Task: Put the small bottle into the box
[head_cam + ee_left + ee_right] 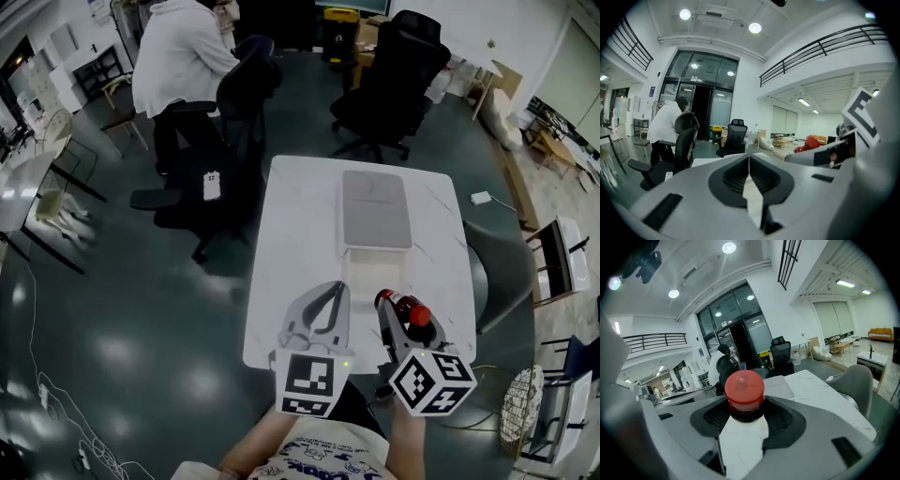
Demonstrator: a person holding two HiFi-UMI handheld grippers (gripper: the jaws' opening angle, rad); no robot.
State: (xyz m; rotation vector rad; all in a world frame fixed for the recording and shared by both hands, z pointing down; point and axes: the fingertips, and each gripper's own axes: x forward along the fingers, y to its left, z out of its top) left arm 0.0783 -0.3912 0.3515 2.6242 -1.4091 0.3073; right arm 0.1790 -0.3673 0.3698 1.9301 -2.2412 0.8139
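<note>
The small bottle (405, 309) sits at the lower centre of the head view, over the near end of the white table (300, 216). It is pinched in the right gripper (397, 321). In the right gripper view its red cap (746, 389) fills the middle of the frame, and the right gripper (746, 412) has both jaws pressed against the dark neck just under that cap. From these pictures we cannot tell whether the bottle's base rests on the table or hangs free. We judge it to be light and stiff, likely plastic, with a smooth round body that could twist or slide in a pinch. The neck below the cap is the sensible place to hold it, since the cap's rim gives the jaws a ledge to catch on, but the body hanging below may swing if we move briskly. The left gripper (330, 292) lies just beside the right one, to its left in the head view. In its own view the left gripper (749, 163) has its jaws pressed together with nothing between them. Further up the table, in the centre of the head view and well apart from the bottle, stands the box (375, 211), white with a flat grey top. We cannot tell whether that top is a lid or the inside of the box, so the free gripper may be needed there. Beyond the table, towards the top of the frame, are black office chairs (389, 80) and, at the upper left, a person (183, 52) in a white top.
</note>
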